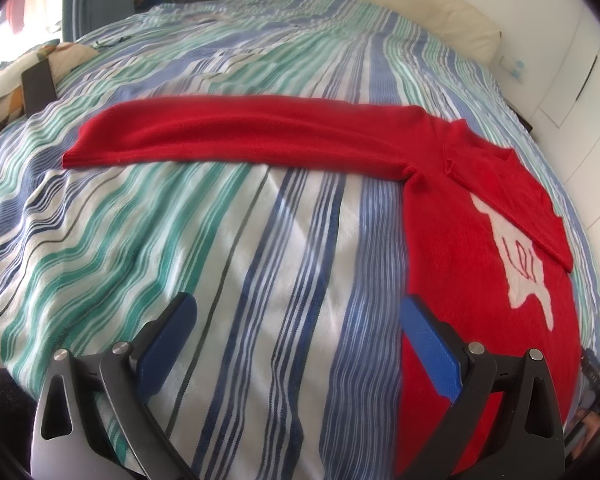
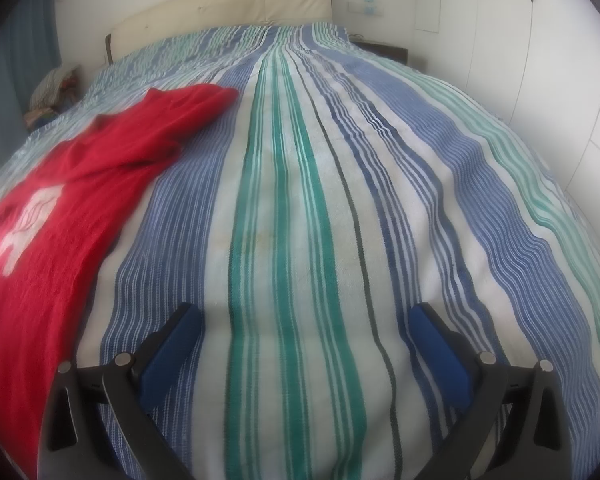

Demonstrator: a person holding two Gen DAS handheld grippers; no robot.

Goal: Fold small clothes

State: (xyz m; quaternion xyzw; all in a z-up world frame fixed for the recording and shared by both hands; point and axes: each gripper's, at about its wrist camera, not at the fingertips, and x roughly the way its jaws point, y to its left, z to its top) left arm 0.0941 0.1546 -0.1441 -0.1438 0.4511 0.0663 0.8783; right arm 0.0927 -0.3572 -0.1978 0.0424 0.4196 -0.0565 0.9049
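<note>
The red sweater [image 1: 452, 216] lies flat on the bed [image 1: 220, 240], which is covered by a striped blanket in blue, green and white. No container is in view.

Left wrist view: the left gripper [image 1: 300, 344] hangs above the blanket with its jaws spread wide and nothing between them. Its blue pads [image 1: 432, 352] face each other across bare striped fabric; the pad at 4 o'clock sits over the sweater's edge, contact not determinable. The sweater body occupies the 3 to 5 o'clock sector. A white motif [image 1: 516, 264] with red line marks is on the chest. One sleeve [image 1: 228, 132] extends straight from the shoulder toward 9 o'clock, flat on the blanket. The other sleeve is folded across the body near 2 o'clock. A cream headboard [image 1: 440, 20] runs along 1 o'clock. Patterned cushions [image 1: 32, 68] and a dark flat object [image 1: 38, 88] sit at 10 o'clock, off the bed's edge.

Right wrist view: the right gripper [image 2: 304, 348] also has its jaws spread wide, empty, over bare blanket. The sweater lies at 8 to 10 o'clock, well apart from these jaws. Only this view shows the wall sockets [image 2: 366, 6] at 1 o'clock and the dark bedside unit [image 2: 384, 52] beside the bed. The long extended sleeve shows only in the left view.
</note>
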